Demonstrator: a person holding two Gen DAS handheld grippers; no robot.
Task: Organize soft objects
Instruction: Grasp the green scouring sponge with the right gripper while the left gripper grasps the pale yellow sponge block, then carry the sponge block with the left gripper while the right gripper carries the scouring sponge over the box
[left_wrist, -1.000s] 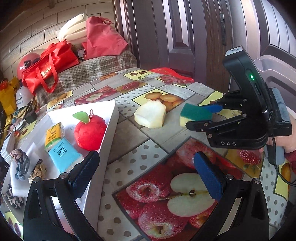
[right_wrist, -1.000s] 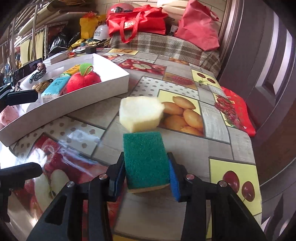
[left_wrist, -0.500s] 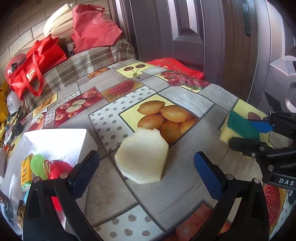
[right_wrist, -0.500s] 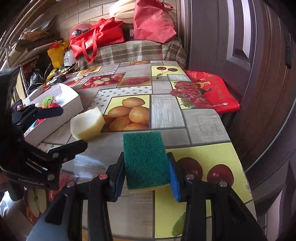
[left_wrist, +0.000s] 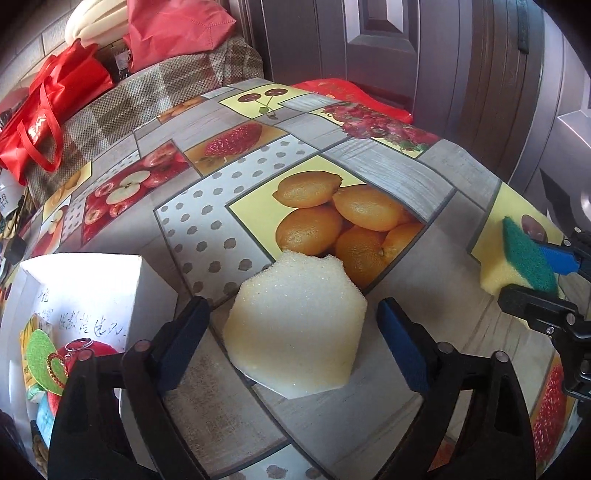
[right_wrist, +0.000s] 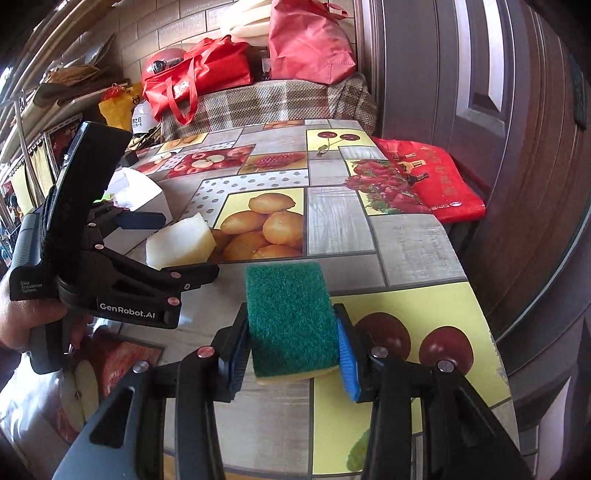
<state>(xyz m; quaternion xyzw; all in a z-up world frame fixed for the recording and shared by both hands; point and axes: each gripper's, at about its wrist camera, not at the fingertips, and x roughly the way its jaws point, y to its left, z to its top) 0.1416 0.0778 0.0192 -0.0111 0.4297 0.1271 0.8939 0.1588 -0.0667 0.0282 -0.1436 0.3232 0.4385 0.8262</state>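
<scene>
A pale yellow foam block (left_wrist: 295, 325) lies on the fruit-print tablecloth (left_wrist: 236, 192). My left gripper (left_wrist: 291, 339) is open, its two fingers on either side of the block, apart from it. The block also shows in the right wrist view (right_wrist: 179, 242), with the left gripper (right_wrist: 162, 247) around it. My right gripper (right_wrist: 291, 350) is shut on a green-topped yellow scouring sponge (right_wrist: 291, 321), held just above the table near its right edge. The sponge also shows at the right of the left wrist view (left_wrist: 521, 258).
A white box (left_wrist: 92, 295) at the left holds a red plush apple (left_wrist: 92, 350) and small packets. Red bags (right_wrist: 207, 77) and a checked cloth (right_wrist: 273, 103) sit at the table's far end. A red bag (right_wrist: 424, 181) and a dark door (right_wrist: 480, 74) are to the right.
My left gripper has swung from the white box toward the foam block and now straddles it. My right gripper has carried the sponge back toward the table's right edge.
</scene>
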